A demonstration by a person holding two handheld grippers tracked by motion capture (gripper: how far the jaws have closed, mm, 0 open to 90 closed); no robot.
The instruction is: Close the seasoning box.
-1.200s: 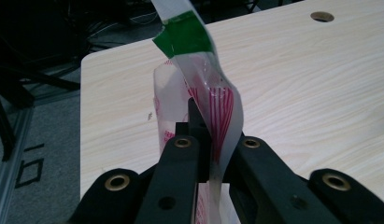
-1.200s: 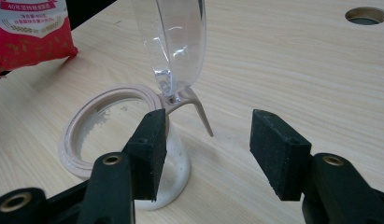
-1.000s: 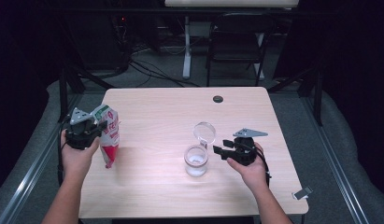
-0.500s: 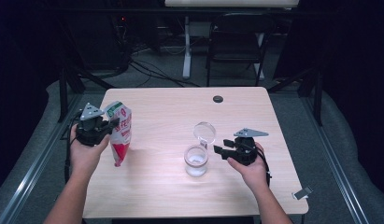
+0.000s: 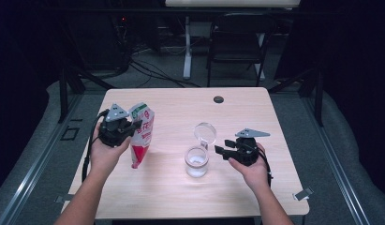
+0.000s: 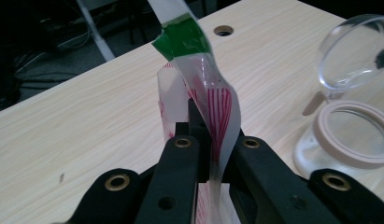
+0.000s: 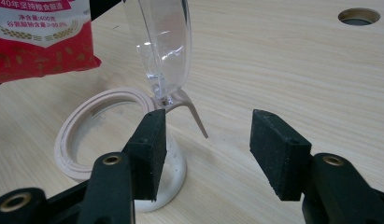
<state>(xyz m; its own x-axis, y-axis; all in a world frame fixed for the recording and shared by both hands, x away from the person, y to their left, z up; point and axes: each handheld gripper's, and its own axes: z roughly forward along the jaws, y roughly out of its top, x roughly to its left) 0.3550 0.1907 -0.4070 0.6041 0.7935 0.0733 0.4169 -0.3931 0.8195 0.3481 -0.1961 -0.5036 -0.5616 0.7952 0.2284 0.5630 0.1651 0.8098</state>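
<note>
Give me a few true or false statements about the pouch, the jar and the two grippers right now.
1. The left gripper is shut on the red and white pouch. True.
2. The jar has its hinged clear lid closed. False: the lid stands open.
3. The right gripper has open fingers holding nothing. True.
4. The pouch lies flat on the table. False: it hangs from the left gripper.
5. The right gripper clamps the jar's rim. False: it sits beside the jar.

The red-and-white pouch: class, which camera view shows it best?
The high view: the whole pouch shows, held by the left gripper. The left gripper view shows only its pinched film edge-on; the right gripper view shows a printed corner.
</note>
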